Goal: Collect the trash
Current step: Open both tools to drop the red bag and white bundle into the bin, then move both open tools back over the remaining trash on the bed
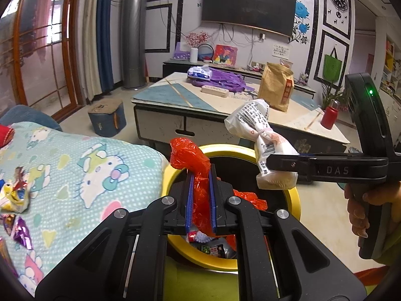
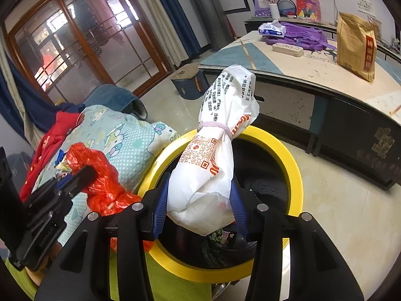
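A: What's on the far left?
B: Crumpled wrappers [image 1: 13,195] lie on the cartoon-print blanket [image 1: 82,173], partly cut off by the frame edge; their print is too blurred to read.

A: And the left tool [image 1: 200,175]?
B: Its blue pads are pinched together on a red plastic bag [image 1: 193,160], crinkled and translucent, which sticks up above the fingertips and trails down over the yellow-rimmed bin [image 1: 297,200]. Much of the bin's inside is hidden behind the tool; only bits of packaging show at the bottom.

A: The right tool [image 2: 200,195]?
B: Clamped on a white printed bag [image 2: 215,150], tied at the neck with a pale band, orange codes and black text on it. It is held right over the bin's mouth. A hand [image 1: 361,208] grips the handle.

A: Further right?
B: A brown paper bag [image 1: 275,85] stands on the counter [image 1: 225,105].
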### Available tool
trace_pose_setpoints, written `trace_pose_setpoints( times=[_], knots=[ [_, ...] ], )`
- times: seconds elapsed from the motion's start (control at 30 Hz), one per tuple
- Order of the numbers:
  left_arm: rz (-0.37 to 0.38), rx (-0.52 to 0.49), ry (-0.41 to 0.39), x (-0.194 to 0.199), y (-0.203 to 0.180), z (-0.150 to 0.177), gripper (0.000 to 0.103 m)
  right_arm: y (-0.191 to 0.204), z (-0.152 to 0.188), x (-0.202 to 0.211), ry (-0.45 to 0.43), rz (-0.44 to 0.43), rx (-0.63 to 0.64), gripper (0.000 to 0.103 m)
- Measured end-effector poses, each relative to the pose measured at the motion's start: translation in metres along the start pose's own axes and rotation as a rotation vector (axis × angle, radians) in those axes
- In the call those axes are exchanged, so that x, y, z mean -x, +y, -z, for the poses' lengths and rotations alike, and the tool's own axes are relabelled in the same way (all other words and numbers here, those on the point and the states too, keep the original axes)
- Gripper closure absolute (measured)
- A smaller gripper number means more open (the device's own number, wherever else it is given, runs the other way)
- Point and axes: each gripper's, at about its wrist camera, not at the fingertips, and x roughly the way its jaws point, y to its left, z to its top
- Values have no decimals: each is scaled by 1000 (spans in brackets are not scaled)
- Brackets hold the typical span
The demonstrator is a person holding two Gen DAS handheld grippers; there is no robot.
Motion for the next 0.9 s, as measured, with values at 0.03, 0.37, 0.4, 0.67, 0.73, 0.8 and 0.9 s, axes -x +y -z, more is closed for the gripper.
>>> trace_pose_setpoints(
  times=[0.03,0.37,0.4,0.67,0.73,0.8,0.9],
  knots=[
    [-6,1,2,-1,0,1,93,-1,0,-1,1,0,-8,56],
    [-26,112,9,5,23,4,11,-12,2,-4,1,58,-71,33],
    [-30,122,12,7,26,4,11,-12,2,-4,-1,59,-70,32],
    [-49,147,14,16,34,4,11,-1,-1,2,-38,44,-24,31],
    [-53,150,8,19,34,4,11,3,-1,4,-48,39,-9,31],
    [-59,155,2,21,36,3,11,7,-2,6,-58,36,7,31],
    [-77,163,-9,27,41,3,11,11,-3,7,-71,31,20,31]
  ],
)
